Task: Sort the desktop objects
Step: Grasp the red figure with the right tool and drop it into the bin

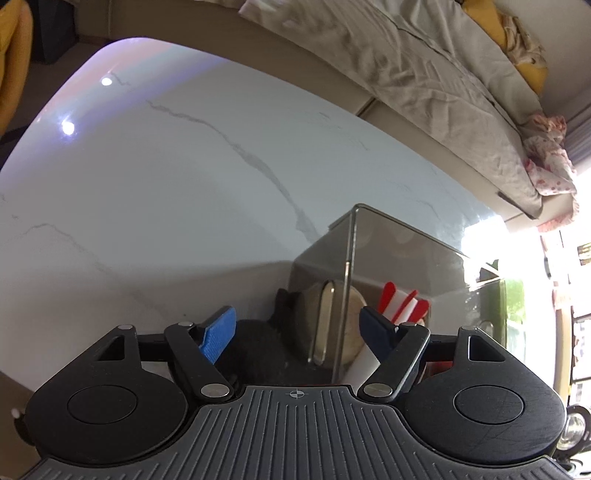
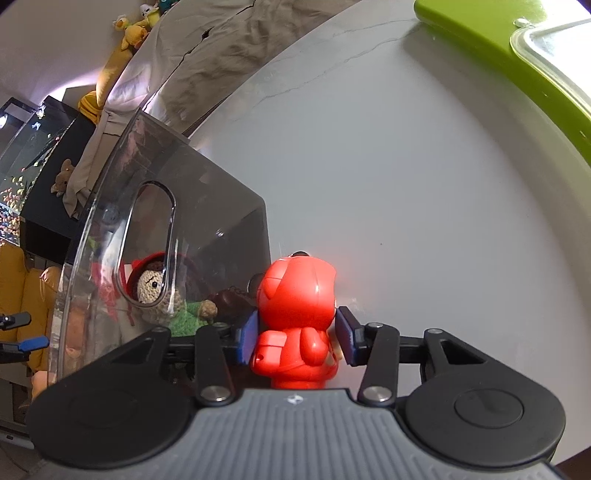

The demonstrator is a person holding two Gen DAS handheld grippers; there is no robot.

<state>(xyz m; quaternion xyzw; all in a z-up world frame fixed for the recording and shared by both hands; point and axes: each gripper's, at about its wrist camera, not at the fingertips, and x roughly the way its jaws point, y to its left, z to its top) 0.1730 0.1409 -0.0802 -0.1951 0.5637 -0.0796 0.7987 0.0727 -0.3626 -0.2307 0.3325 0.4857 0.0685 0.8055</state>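
Note:
A clear smoky plastic bin (image 1: 388,258) stands on the white marble table (image 1: 166,184). My left gripper (image 1: 299,332) is open at the bin's near corner, its jaws wide apart, with a dark fuzzy object (image 1: 255,347) between them. Red and white items (image 1: 399,302) show through the bin wall. In the right wrist view my right gripper (image 2: 295,336) is shut on a red plastic figure (image 2: 297,317), held upright beside the bin (image 2: 177,206). Inside the bin lie a crochet doll (image 2: 155,288) with a red hat and other toys.
A green tray (image 2: 498,48) with a clear lid sits at the table's far right. A sofa with a crumpled beige cover (image 1: 424,74) runs along the table's far side. Plush toys (image 2: 129,29) and a dark cabinet (image 2: 40,147) lie beyond the bin.

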